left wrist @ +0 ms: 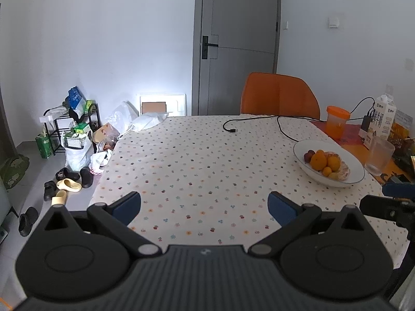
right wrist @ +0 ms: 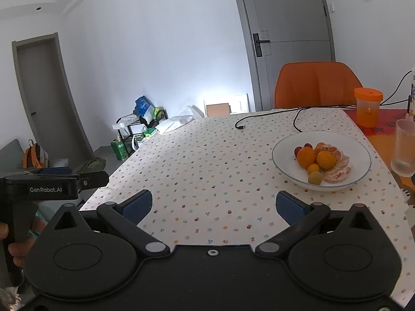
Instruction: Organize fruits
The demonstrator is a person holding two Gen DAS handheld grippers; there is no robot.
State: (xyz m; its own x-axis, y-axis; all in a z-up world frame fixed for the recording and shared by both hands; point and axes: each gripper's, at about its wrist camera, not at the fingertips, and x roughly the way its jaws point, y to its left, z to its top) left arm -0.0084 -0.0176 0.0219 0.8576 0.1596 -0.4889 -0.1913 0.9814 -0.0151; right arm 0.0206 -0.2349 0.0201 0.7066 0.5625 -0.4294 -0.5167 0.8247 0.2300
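Fruit sits heaped in a white bowl [right wrist: 360, 167] toward the right side of the table [right wrist: 207, 171]. In the heap: two oranges [right wrist: 306, 157] side by side, a peeled orange [right wrist: 337, 172] with bare segments at the right, two small yellow fruits [right wrist: 315, 177] at the near edge, and small dark red fruits [right wrist: 298, 150] at the back left. All of it lies inside the rim. From the left wrist view the same bowl [left wrist: 355, 178] shows at the right, fruit bunched in its middle.

Right gripper [right wrist: 214, 206]: jaws spread wide, nothing between the blue pads [right wrist: 137, 204], hovering over the near edge of the table, bowl ahead and to the right, apart from it. Left gripper [left wrist: 205, 206]: also spread wide, nothing held, above the near part of the table; the bowl is well off to its right.

The tablecloth [left wrist: 194, 160] is white with small printed flowers. A black cable [left wrist: 233, 125] trails across the far side, its plug end lying free. Right of the bowl stands a ribbed clear glass [right wrist: 404, 153]; behind it an orange lidded cup [right wrist: 368, 108]. A milk carton [left wrist: 384, 119] stands at the far right in the left view. An orange chair [right wrist: 319, 85] is pushed in at the far edge, a grey door [right wrist: 290, 36] behind it. On the floor at left: a black rack [left wrist: 62, 127] with bags, and scattered shoes [left wrist: 70, 181].
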